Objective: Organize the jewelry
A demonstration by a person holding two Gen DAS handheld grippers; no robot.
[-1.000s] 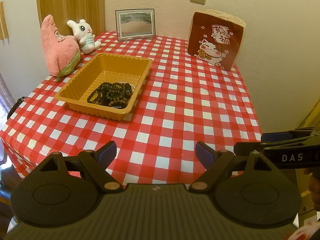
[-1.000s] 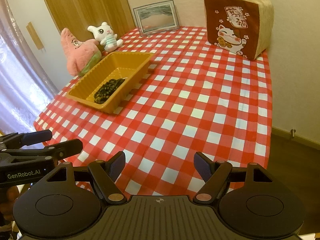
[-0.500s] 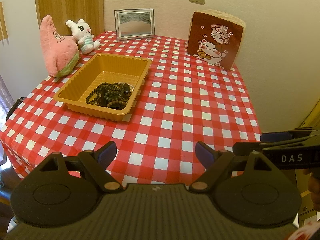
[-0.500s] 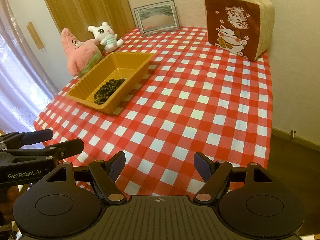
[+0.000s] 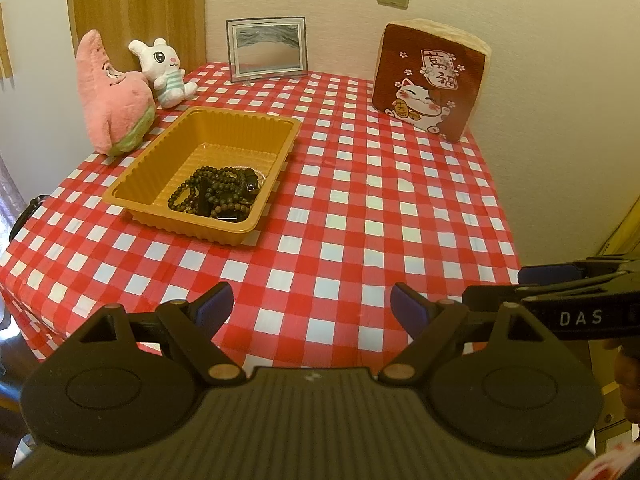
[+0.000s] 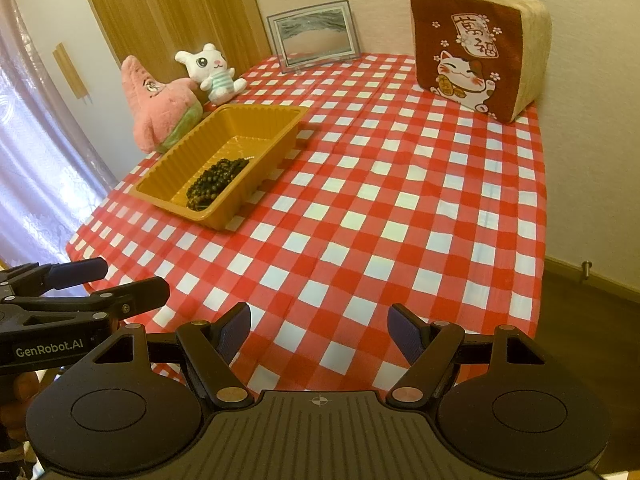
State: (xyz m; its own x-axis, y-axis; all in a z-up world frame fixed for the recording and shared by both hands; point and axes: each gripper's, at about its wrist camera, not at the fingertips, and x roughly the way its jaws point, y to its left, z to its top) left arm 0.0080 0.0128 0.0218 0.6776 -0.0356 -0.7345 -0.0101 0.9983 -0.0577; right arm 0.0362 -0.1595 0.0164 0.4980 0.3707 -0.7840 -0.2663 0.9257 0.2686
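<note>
Two grippers are held low at the near edge of the surface [image 5: 360, 208]; left gripper [image 5: 311, 307] jaws are spread wide, nothing held | right gripper [image 6: 319, 327] jaws are spread wide, nothing held | dark bead jewelry [image 5: 218, 194] is piled in the orange tray [image 5: 160, 160], near the pink plush toy [image 5: 112, 96]

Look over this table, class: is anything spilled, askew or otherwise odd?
Nothing is spilled. The dark bead strings lie heaped in one corner of the orange tray, not sorted. The tray sits at a slant to the tablecloth's checks. Both grippers, left and right, are open and empty.
</note>
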